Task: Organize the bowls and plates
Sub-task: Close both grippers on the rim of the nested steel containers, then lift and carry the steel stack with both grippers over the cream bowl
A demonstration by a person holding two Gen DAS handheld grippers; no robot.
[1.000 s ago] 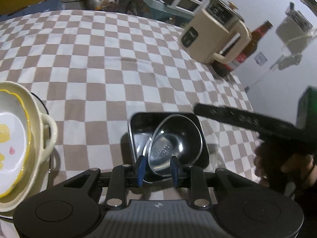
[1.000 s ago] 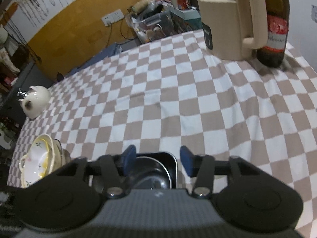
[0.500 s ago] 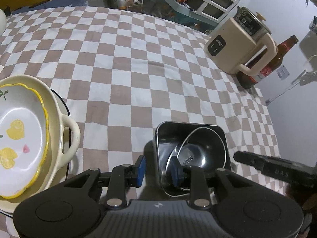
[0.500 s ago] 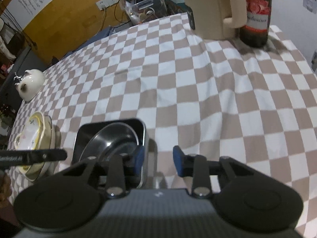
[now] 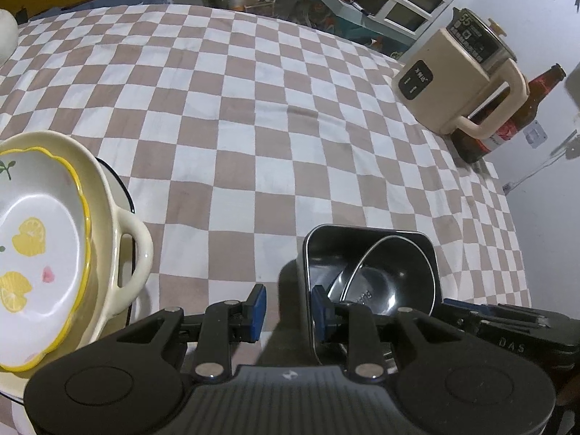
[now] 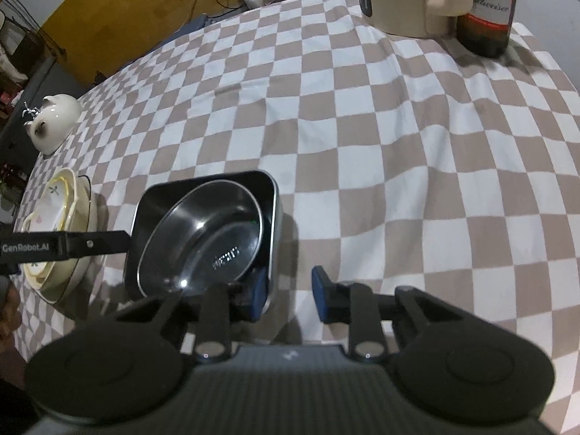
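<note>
A table covered in a brown and white checked cloth (image 5: 253, 116) fills both views. Near its front edge sits a square black metal tray (image 6: 268, 195) with a round steel bowl (image 6: 203, 239) lying tilted inside it, one side of the bowl's rim leaning up against the tray's wall. The left gripper (image 5: 286, 306) straddles the tray's left wall: one blue pad sits inside the tray and the other outside, with a gap showing between the outer pad and the wall, so it is not clamped. The right gripper (image 6: 290, 291) straddles the tray's opposite wall the same way, its jaws closing with the wall between them and the outer pad apart from the metal. To the left of the tray, well apart from it, a cream handled dish (image 5: 123, 239) holds a white plate with a yellow rim and lemon pattern (image 5: 40, 246). At the table's far right corner stand a cream electric kettle (image 5: 460, 87) and, just behind it, a brown beer bottle (image 5: 514, 116). A white ceramic ornament (image 6: 54, 119) rests near the far left edge.
</note>
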